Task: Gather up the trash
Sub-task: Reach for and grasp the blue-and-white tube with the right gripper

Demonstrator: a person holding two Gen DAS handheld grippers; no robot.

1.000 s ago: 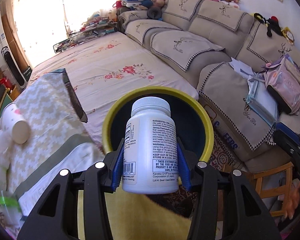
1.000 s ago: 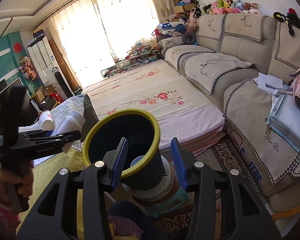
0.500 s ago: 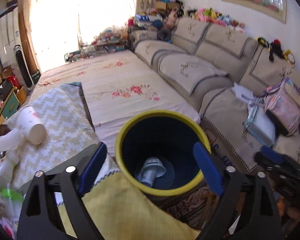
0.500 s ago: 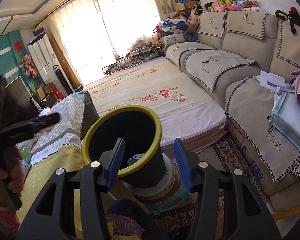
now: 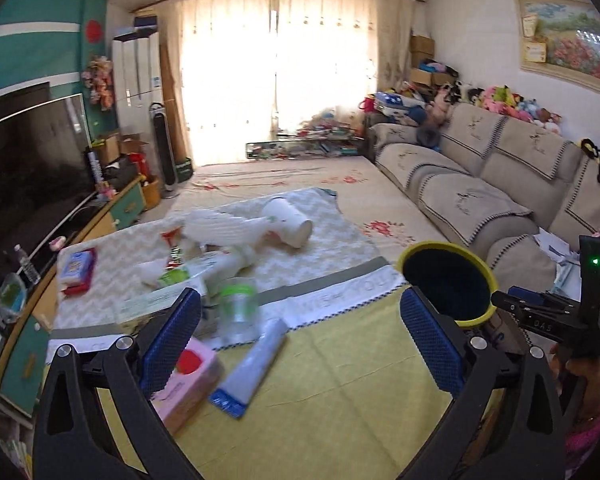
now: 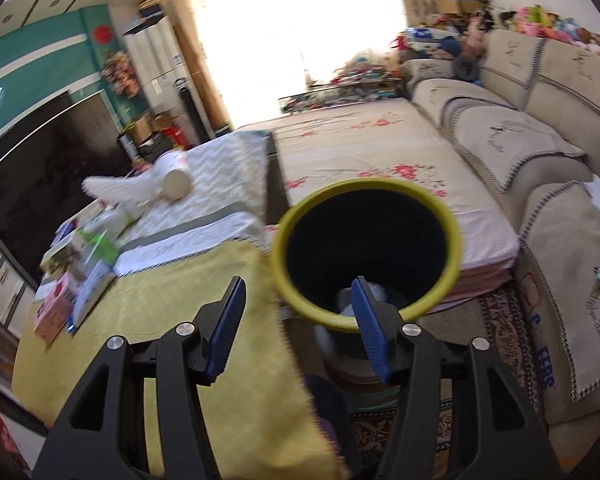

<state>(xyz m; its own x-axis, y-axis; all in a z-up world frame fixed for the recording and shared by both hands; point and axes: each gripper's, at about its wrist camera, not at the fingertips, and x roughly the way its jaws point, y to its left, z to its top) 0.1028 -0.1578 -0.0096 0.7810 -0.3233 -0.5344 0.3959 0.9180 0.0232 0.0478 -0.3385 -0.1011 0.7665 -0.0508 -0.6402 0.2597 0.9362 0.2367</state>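
The dark bin with a yellow rim [image 5: 446, 280] [image 6: 366, 248] stands just off the table's right edge, and the white pill bottle [image 6: 346, 298] lies at its bottom. My left gripper [image 5: 296, 336] is open and empty above the yellow tablecloth [image 5: 340, 392]. In front of it lie a white tube with a blue end [image 5: 252, 368], a clear plastic cup with a green band [image 5: 240, 310] and a pink box [image 5: 188, 380]. A paper cup [image 5: 288, 222] lies on its side farther back. My right gripper [image 6: 298, 316] is open and empty, one finger over the bin's near rim.
More clutter sits at the table's left: a red-and-blue packet [image 5: 76, 270], a carton [image 5: 160, 300] and crumpled white plastic [image 5: 224, 232]. A beige sofa [image 5: 500, 184] runs along the right, a TV [image 5: 28, 168] on the left, a floral mattress [image 6: 380, 148] behind the bin.
My left gripper opened and dropped the white pill bottle into the bin, then swung left toward the table. My right gripper shifted slightly left, still over the bin.
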